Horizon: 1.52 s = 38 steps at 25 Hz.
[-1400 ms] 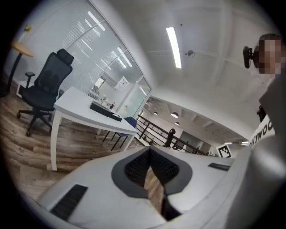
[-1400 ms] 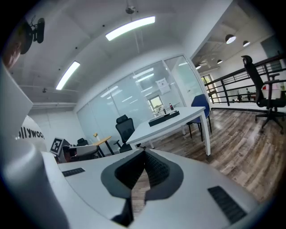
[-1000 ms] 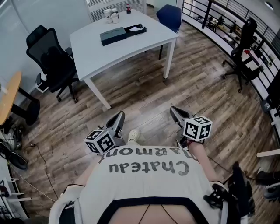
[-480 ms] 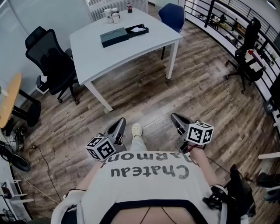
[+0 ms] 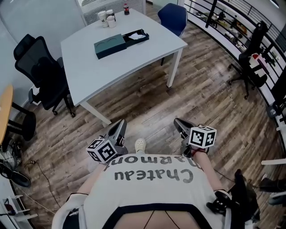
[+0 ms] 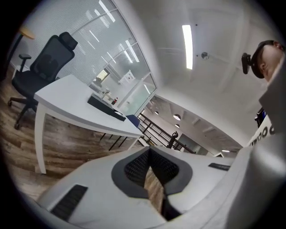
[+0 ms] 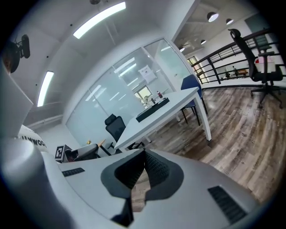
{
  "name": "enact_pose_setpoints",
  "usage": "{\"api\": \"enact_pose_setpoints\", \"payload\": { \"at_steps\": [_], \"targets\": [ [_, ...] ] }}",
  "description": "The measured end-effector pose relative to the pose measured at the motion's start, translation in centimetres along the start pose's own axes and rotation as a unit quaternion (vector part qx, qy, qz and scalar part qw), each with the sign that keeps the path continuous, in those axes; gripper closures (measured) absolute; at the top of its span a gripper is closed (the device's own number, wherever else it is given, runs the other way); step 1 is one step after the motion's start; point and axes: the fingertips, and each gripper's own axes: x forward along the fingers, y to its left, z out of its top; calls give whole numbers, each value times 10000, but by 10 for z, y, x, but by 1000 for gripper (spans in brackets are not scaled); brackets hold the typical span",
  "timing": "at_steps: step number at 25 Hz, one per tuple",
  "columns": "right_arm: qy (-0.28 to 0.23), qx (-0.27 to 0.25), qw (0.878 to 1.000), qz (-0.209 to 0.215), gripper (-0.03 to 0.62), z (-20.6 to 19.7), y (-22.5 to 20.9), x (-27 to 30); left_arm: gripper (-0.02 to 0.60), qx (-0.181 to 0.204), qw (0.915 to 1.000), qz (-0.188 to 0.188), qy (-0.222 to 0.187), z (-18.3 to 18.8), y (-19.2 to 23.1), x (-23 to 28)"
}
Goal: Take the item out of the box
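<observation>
1. Two tools are held low, just ahead of the person's white printed shirt (image 5: 149, 188), which hides most of both arms.
2. The grey left tool (image 5: 119, 126) has its jaws closed tip to tip, gripping nothing; only brown wood-plank floor (image 5: 210, 103) shows through the slit behind the tips.
3. The grey right tool (image 5: 180, 126) is likewise closed and empty.
4. A pale shoe (image 5: 140, 144) shows between them.
5. Well beyond the tools, the white rectangular desk (image 5: 134, 58) carries the long dark-green flat box (image 5: 110, 46).
6. The box's right end lies open, with a white item (image 5: 137, 36) inside, too small to make out.
7. White paper cups (image 5: 107, 17) and a small dark bottle (image 5: 126, 8) stand at the desk's far edge.
</observation>
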Motion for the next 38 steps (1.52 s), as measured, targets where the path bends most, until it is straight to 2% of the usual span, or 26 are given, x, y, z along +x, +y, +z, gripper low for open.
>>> {"api": "enact_pose_setpoints", "payload": {
  "at_steps": [5, 9, 16, 22, 29, 38],
  "targets": [
    [-138, -86, 9999, 17, 592, 64, -3, 55, 583, -84, 9999, -130, 22, 53, 38, 54],
    [-234, -95, 9997, 61, 592, 107, -5, 99, 583, 124, 9999, -96, 53, 92, 67, 86],
    [-254, -101, 9995, 159, 592, 150, -5, 171, 583, 220, 9997, 108, 64, 143, 123, 122],
    [-135, -109, 9998, 122, 592, 162, -12, 205, 583, 179, 9996, 203, -2, 164, 150, 142],
    [4, -72, 10000, 36, 592, 168, -23, 220, 583, -44, 9997, 213, 118, 157, 164, 158],
    [87, -69, 9997, 225, 592, 215, -60, 249, 583, -118, 9990, 419, -44, 174, 178, 208]
  ]
}}
